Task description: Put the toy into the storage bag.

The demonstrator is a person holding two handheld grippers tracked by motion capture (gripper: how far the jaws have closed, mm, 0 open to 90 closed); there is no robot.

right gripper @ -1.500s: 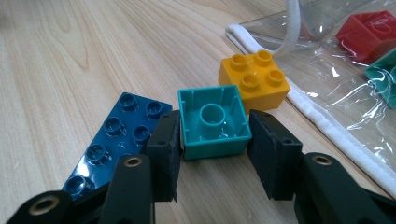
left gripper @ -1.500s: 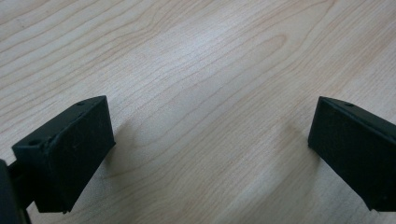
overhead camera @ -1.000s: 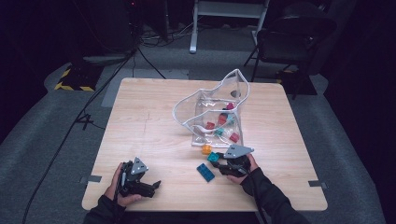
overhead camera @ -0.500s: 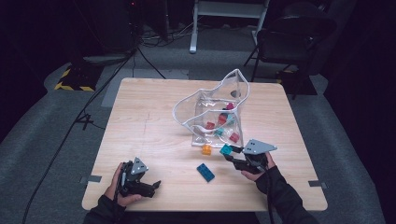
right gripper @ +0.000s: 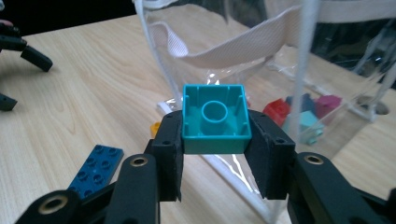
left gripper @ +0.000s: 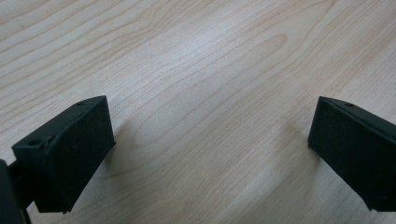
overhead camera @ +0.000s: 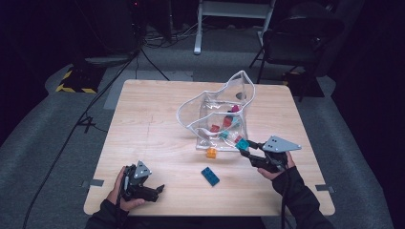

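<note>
Right hand-held gripper [overhead camera: 247, 149] lifted teal brick [right gripper: 215, 118] toward clear bag [overhead camera: 217, 102]; blue plate [overhead camera: 209, 176] beside.

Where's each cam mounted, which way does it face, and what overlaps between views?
High view: fixed above the person's side, looking forward and down on the table; both forearms, left claw, right claw.
Left gripper view: rides the left claw, faces bare tabletop; jaws apart.
Right gripper view: rides the right claw, faces the clear bag; jaws clamp a teal brick.
Shared by high and right gripper views: teal brick, bag, blue brick.
</note>
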